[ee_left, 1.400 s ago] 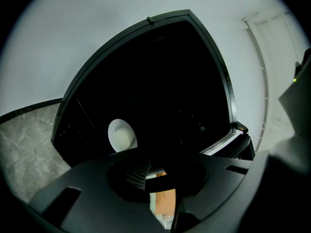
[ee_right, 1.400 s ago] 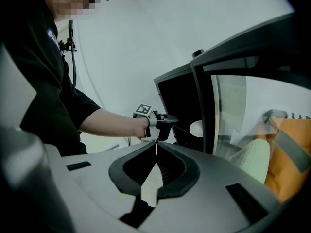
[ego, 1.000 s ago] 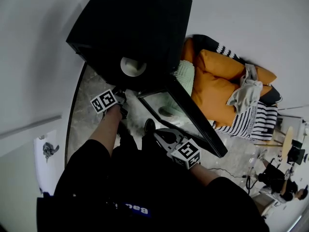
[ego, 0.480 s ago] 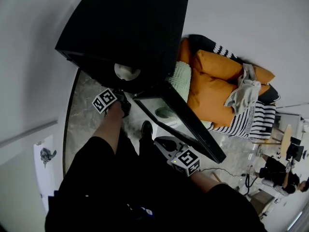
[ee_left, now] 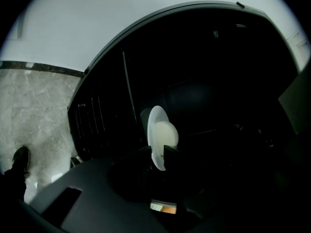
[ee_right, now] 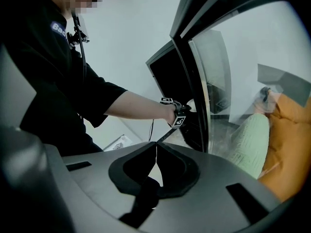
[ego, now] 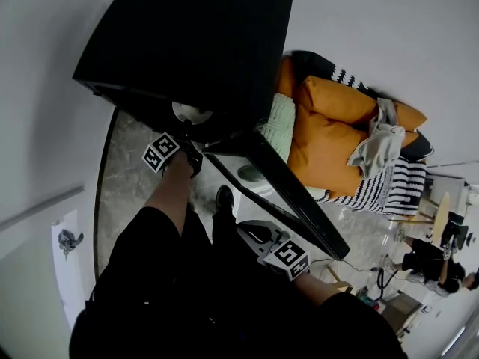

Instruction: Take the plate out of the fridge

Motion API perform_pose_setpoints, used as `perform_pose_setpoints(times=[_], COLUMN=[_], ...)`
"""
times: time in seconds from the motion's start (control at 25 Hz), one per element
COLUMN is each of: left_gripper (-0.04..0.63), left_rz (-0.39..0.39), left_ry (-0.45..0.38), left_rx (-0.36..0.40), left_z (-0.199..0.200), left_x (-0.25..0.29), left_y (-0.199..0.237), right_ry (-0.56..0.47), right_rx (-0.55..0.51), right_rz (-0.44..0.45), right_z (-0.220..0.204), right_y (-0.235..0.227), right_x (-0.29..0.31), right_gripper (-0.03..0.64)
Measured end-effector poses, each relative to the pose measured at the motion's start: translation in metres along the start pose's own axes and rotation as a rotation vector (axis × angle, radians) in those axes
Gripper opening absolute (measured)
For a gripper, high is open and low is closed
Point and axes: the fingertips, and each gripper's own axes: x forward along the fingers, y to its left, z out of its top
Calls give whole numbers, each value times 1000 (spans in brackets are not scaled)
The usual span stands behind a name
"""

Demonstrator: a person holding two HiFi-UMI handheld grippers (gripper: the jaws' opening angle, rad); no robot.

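Note:
A white plate (ego: 187, 113) lies inside the black fridge (ego: 187, 43), whose glass door (ego: 284, 193) hangs open to the right. My left gripper (ego: 187, 137) reaches into the fridge mouth. In the left gripper view the plate's (ee_left: 160, 135) near rim sits between the jaws of the left gripper (ee_left: 159, 157), which stand apart around it with no firm press showing. My right gripper (ego: 254, 234) hangs low by my body, away from the fridge. Its jaws (ee_right: 156, 149) are shut on nothing.
Orange cushions (ego: 337, 126), a green cushion (ego: 281, 122) and a striped blanket (ego: 389, 189) lie right of the door. A marble floor (ego: 135, 170) runs under the fridge, with my shoe (ego: 224, 197) on it. Another person (ego: 426, 271) sits at the far right.
The left gripper has crept a little nearer to the plate at the fridge mouth. The right gripper has drifted slightly down. The head view has shifted a bit.

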Motion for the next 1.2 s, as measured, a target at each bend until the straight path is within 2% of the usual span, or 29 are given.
perform_pose_setpoints(times=[0.36, 0.76, 1.04, 1.2], left_gripper=[83, 83, 37, 34], left_rz=[-4, 57, 70, 87], left_ry=[-28, -1, 1, 9], left_rx=[-62, -37, -44, -58], left_z=[0, 1, 3, 3], left_x=[0, 10, 13, 15], left_y=[2, 4, 6, 8], right_ry=[9, 14, 20, 24], right_rx=[7, 21, 32, 38], right_rz=[-7, -13, -15, -16], right_z=[-3, -2, -5, -6], right_y=[-4, -9, -12, -13], right_x=[-1, -3, -2, -1], right_gripper=[12, 12, 12, 12])
